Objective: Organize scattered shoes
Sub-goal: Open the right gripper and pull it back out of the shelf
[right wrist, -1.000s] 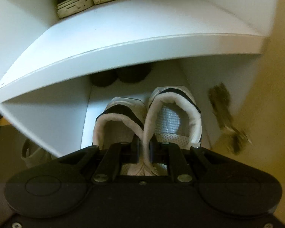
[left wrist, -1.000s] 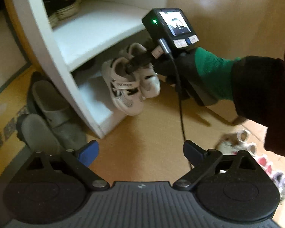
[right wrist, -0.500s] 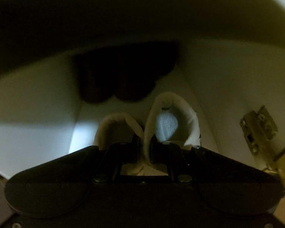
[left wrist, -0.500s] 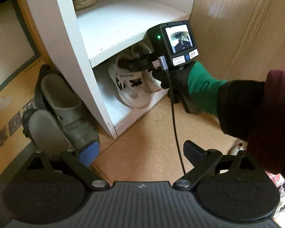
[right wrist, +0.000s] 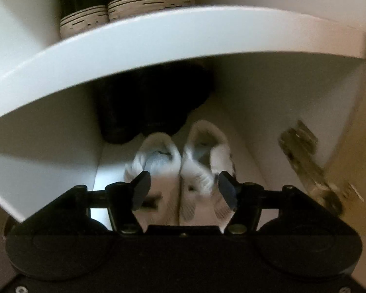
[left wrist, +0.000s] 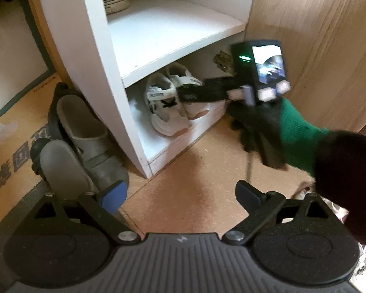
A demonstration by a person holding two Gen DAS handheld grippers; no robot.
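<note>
A pair of small white sneakers (left wrist: 175, 105) (right wrist: 180, 168) stands side by side on the bottom shelf of the white shoe cabinet (left wrist: 158, 39), heels toward me. My right gripper (right wrist: 184, 188) is just behind their heels with its jaws opening; the pads stand apart on either side of the pair and press on nothing. In the left wrist view the right gripper (left wrist: 183, 92) reaches into the shelf, held by a gloved hand (left wrist: 275, 127). My left gripper (left wrist: 180, 195) hangs open over the tan floor in front of the cabinet, holding nothing.
Grey sandals (left wrist: 83, 141) lie on the floor left of the cabinet. Dark shoes (right wrist: 148, 107) sit at the back of the bottom shelf, and black sneakers with white soles (right wrist: 124, 7) on the shelf above. A brass hinge (right wrist: 305, 156) and wooden door (left wrist: 317, 36) stand at the right. More small shoes (left wrist: 334, 207) lie at the far right.
The right gripper carried the white sneakers into the bottom shelf, let go of their inner heel edges, spread its fingers and drew back a little. The left gripper barely moved.
</note>
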